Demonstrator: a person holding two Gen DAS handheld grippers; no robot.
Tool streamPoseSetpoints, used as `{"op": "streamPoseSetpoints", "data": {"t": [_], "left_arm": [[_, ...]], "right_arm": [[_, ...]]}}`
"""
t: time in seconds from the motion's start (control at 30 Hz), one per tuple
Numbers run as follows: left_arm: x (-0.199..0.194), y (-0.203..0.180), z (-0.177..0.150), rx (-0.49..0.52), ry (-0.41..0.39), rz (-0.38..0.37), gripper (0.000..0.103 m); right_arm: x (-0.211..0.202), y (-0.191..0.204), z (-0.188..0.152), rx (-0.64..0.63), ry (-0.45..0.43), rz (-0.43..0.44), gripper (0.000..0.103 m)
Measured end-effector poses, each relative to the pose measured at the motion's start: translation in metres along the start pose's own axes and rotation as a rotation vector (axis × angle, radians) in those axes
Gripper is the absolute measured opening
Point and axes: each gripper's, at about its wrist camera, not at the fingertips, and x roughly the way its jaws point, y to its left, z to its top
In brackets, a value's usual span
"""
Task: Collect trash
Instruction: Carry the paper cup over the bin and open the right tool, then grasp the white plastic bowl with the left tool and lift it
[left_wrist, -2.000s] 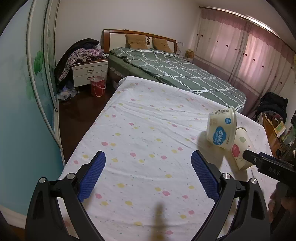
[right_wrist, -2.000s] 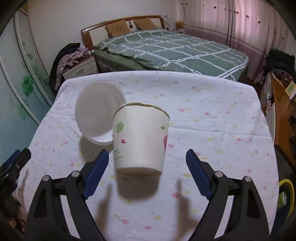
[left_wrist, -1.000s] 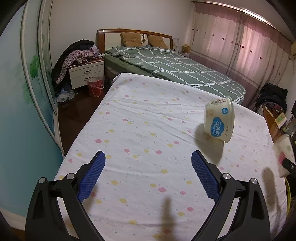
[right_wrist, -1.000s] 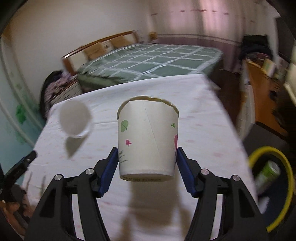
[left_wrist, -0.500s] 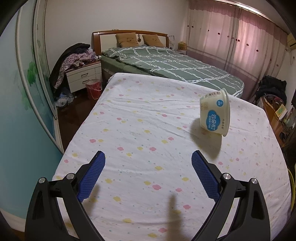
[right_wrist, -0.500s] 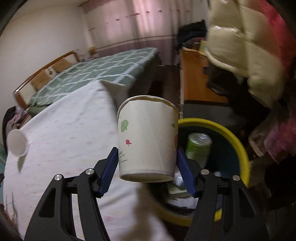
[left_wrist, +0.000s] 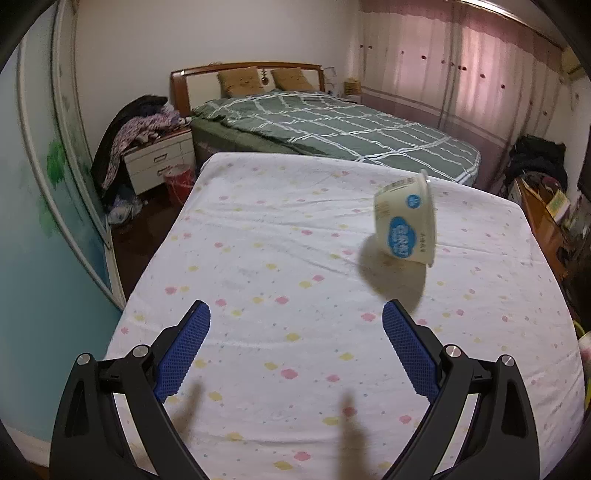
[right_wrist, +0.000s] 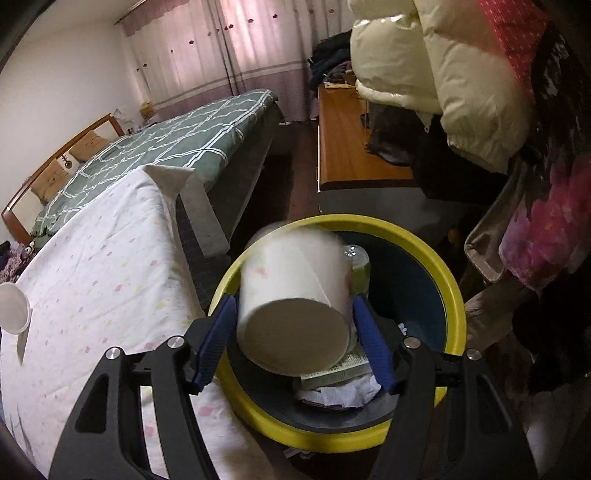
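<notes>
Right gripper (right_wrist: 293, 334): jaws opening; the paper cup (right_wrist: 293, 295) sits tilted and blurred between them, and whether the pads touch its sides cannot be told – it looks to be dropping free.
Paper cup, place: between the right gripper's fingers, directly over the yellow-rimmed bin (right_wrist: 452, 295) that lies just ahead and below.
Paper cup, pointing: flat base toward the gripper's camera, mouth away and down into the bin; long axis tipped forward along the fingers.
Left gripper (left_wrist: 295, 345): spread wide, nothing between the blue pads, hovering over the worktop (left_wrist: 258, 240).
White tub (left_wrist: 406, 225): ahead and to the right of the left gripper, on its side, mouth facing right, base to the left.
Handling, judged: both are light, thin-walled and easily crushed – take the tub across its side wall near the stiffer rim, with gentle squeeze.
</notes>
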Motion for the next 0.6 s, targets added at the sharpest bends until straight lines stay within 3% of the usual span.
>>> {"op": "streamPoseSetpoints", "data": {"t": [0.23,0.37,0.6], "left_arm": [[0.0,-0.027,0.023,0.076,-0.005,-0.035,0.093],[0.0,-0.044,0.047,0.116,-0.048,-0.045,0.093],[0.028,-0.075,0.087,0.155,-0.055,-0.066,0.093]], "right_arm": [[-0.002,0.005,0.0,-0.016,-0.008,-0.007,0.072],[-0.001,0.007,0.0,-0.03,-0.005,-0.01,0.073],[-0.001,0.003,0.0,-0.014,-0.008,-0.008,0.073]]}}
